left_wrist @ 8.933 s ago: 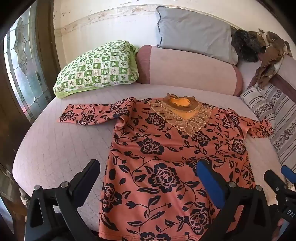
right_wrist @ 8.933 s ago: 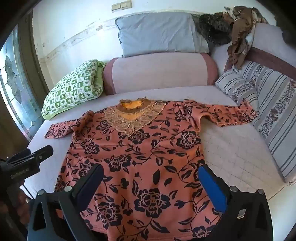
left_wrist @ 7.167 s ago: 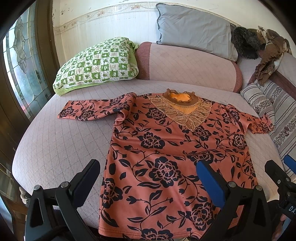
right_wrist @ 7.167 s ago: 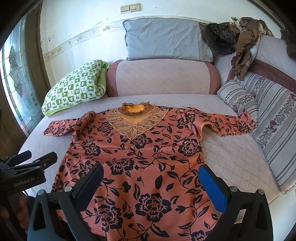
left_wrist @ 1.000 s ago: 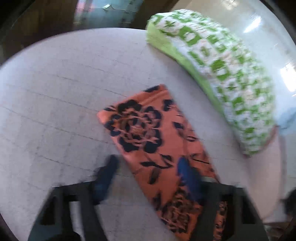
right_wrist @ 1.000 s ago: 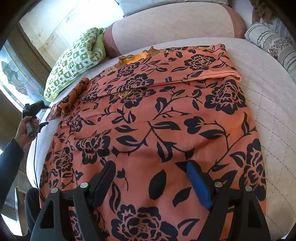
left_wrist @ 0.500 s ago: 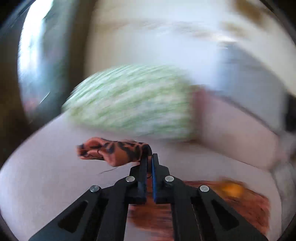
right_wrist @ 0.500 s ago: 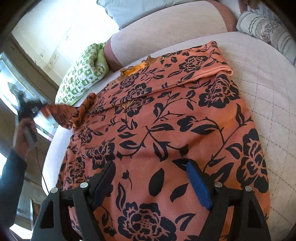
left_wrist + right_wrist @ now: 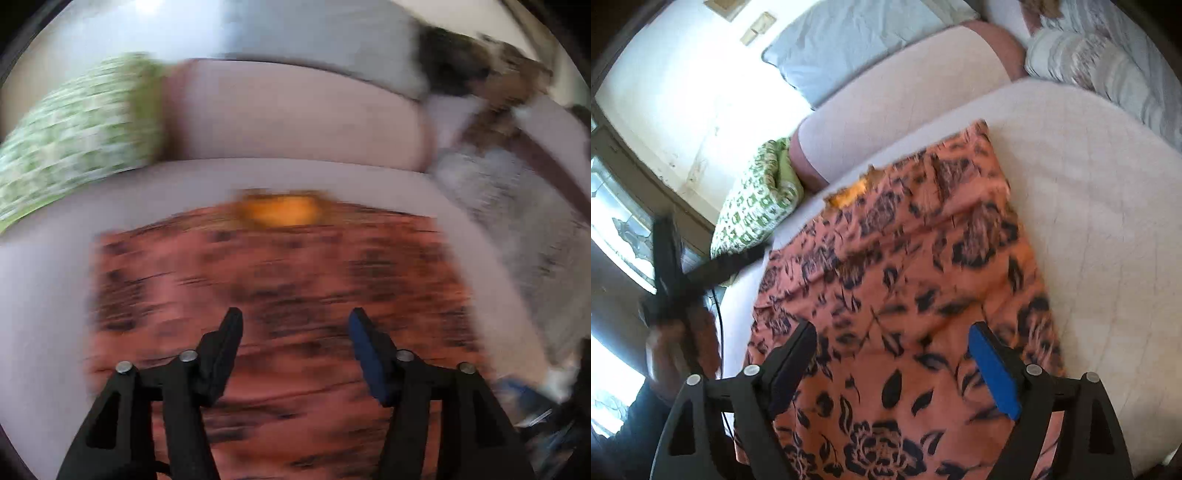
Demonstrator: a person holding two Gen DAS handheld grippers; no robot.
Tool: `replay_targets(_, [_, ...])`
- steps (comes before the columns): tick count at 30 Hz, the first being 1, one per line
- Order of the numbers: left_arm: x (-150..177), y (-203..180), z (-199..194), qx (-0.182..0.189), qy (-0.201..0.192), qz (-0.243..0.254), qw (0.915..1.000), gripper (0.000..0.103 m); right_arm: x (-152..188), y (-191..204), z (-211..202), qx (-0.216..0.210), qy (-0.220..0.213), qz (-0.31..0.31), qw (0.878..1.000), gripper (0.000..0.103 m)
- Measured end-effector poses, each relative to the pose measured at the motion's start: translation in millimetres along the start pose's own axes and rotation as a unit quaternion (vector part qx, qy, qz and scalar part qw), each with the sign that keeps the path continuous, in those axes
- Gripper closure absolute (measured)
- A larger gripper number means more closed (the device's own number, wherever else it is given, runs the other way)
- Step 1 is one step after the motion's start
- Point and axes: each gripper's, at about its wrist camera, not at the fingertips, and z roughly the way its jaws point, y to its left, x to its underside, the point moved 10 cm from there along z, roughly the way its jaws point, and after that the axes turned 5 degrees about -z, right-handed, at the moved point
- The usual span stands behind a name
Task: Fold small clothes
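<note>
An orange top with black flowers point(image 9: 905, 288) lies on the pale quilted bed, both sleeves folded in over its body, its yellow collar point(image 9: 849, 192) at the far end. In the blurred left wrist view the top point(image 9: 280, 280) fills the middle. My left gripper point(image 9: 295, 323) is open and empty above the top's lower half; it also shows at the left of the right wrist view point(image 9: 701, 273), held by a hand. My right gripper point(image 9: 894, 336) is open and empty over the hem area.
A green checked pillow point(image 9: 757, 206) lies at the bed's far left by a window. A pink bolster point(image 9: 905, 110) and a grey pillow point(image 9: 864, 40) line the back. Striped cushions point(image 9: 1108, 66) sit at the right. Bare quilt point(image 9: 1089, 221) lies right of the top.
My left gripper has let go of the left sleeve, which now lies folded over the top, and has opened and swung back over the top. My right gripper stayed open.
</note>
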Motion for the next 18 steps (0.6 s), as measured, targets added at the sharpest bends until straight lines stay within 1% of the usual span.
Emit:
replay_targets(1, [3.4,18.1,-3.9,-0.027,-0.005,-0.005,0.9996,0.038,-12.3,-1.4,2.8,0.013,-0.001,-0.016,1.000,0.016])
replay_targets(2, [3.1,50.9,-2.4,-0.069,-0.006,-0.014,0.9975,0.038,-22.6,-3.0,5.9,0.020,-0.002,-0.025,0.999,0.016])
replay_targets(3, [5.3,75.2,-2.0,-0.093,-0.004,-0.024,0.9953,0.038,-37.4,-2.9,11.1,0.020,-0.004,-0.030,0.999,0.016])
replay_targets(4, [11.5,97.7,-3.1,-0.108,0.000,-0.036,0.9935,0.038,-59.2,-2.8,20.9,0.006,-0.005,-0.027,1.000,0.016])
replay_targets(5, [16.9,113.3,-7.6,-0.116,0.004,-0.047,0.9922,0.038,-75.7,-5.7,29.2,0.004,-0.006,-0.019,1.000,0.016])
replay_targets(6, [19.1,128.8,-4.6,-0.112,0.011,-0.063,0.9916,0.038,-92.4,-9.7,39.7,0.000,-0.006,-0.009,1.000,0.016])
replay_targets(8, [23.8,142.2,1.9,-0.098,0.018,-0.084,0.9914,0.038,-115.4,-15.7,64.4,-0.014,0.006,0.004,1.000,0.016])
replay_targets(9, [26.8,148.6,6.0,-0.090,0.024,-0.098,0.9909,0.038,-125.4,-23.7,84.2,-0.001,0.020,0.009,1.000,0.016])
replay_targets(11, [33.2,149.6,15.9,-0.065,0.037,-0.115,0.9905,0.039,-125.3,-34.2,119.1,0.006,0.064,0.010,0.998,0.017])
replay_targets(12, [36.2,150.4,21.3,-0.048,0.046,-0.126,0.9898,0.042,-121.8,-39.5,132.1,0.012,0.079,0.017,0.997,0.017])
replay_targets(13, [40.6,150.5,28.0,-0.033,0.060,-0.135,0.9885,0.061,-113.2,-46.6,149.4,0.013,0.111,0.025,0.993,0.025])
replay_targets(14, [44.0,147.7,34.8,-0.023,0.071,-0.138,0.9876,0.081,-104.2,-50.6,161.2,0.015,0.136,0.027,0.990,0.049])
replay_targets(15, [44.5,149.0,35.2,-0.020,0.071,-0.139,0.9875,0.083,-100.2,-54.8,165.5,0.036,0.144,0.016,0.989,0.059])
replay_targets(16, [43.7,149.1,32.5,-0.015,0.066,-0.140,0.9878,0.090,-100.1,-55.4,163.4,0.055,0.143,0.000,0.988,0.078])
replay_targets(17, [39.1,148.3,24.0,-0.011,0.050,-0.141,0.9887,0.090,-102.6,-52.5,157.9,0.054,0.138,-0.007,0.989,0.092])
replay_targets(18, [36.0,147.4,17.2,-0.011,0.037,-0.136,0.9900,0.090,-106.9,-48.9,150.1,0.059,0.129,-0.019,0.990,0.092])
